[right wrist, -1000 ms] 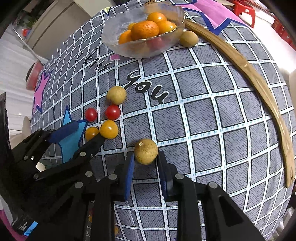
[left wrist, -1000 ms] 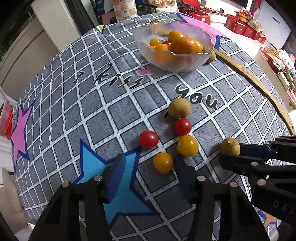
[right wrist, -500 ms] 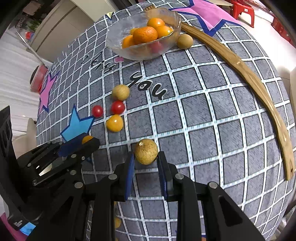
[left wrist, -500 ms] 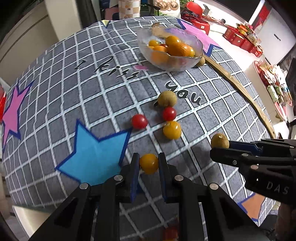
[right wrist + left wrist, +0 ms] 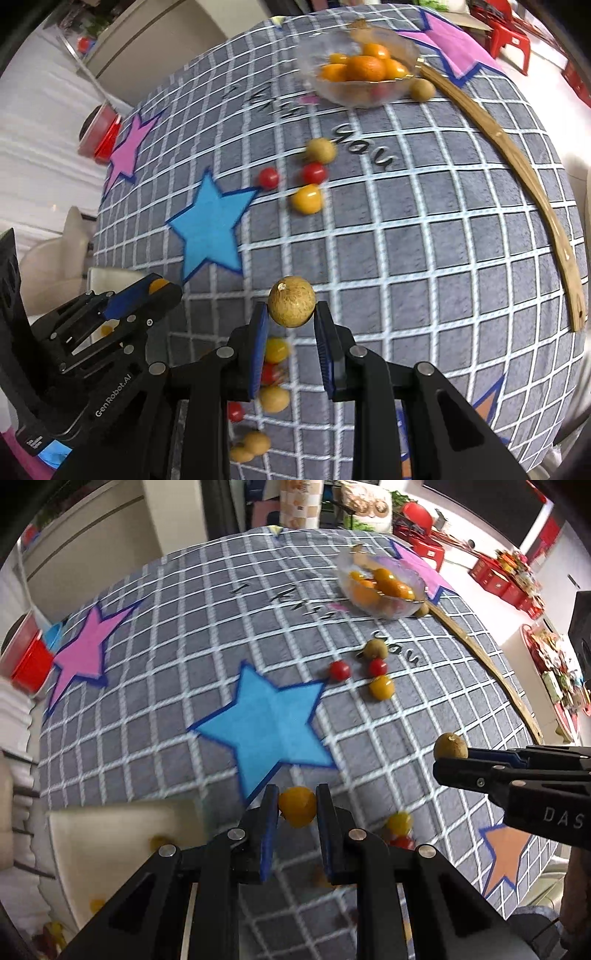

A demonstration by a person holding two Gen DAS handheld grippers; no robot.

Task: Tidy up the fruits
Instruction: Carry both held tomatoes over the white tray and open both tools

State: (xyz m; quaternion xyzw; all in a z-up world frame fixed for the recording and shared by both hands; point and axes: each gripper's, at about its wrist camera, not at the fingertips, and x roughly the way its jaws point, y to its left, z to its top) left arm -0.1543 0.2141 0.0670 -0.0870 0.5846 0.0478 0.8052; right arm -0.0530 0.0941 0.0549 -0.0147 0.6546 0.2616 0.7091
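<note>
My left gripper (image 5: 296,805) is shut on a yellow cherry tomato (image 5: 297,806) and holds it high above the near edge of the checked cloth. My right gripper (image 5: 291,314) is shut on a brown longan (image 5: 291,307), also lifted; it shows at the right of the left wrist view (image 5: 450,746). On the cloth lie a longan (image 5: 320,150), two red cherry tomatoes (image 5: 268,178) (image 5: 314,172) and a yellow tomato (image 5: 307,199). A glass bowl (image 5: 360,68) of oranges and tomatoes stands at the far side, with a longan (image 5: 422,89) beside it.
A curved wooden strip (image 5: 517,162) runs along the cloth's right side. Several more tomatoes and longans (image 5: 274,398) lie below my grippers near the cloth's near edge. A white container (image 5: 122,834) sits at the lower left. A red tub (image 5: 99,134) stands off the far left.
Both grippers have risen and pulled back from the cloth with their fruit. The left gripper went from open to shut on the yellow tomato. The bowl now looks farther away.
</note>
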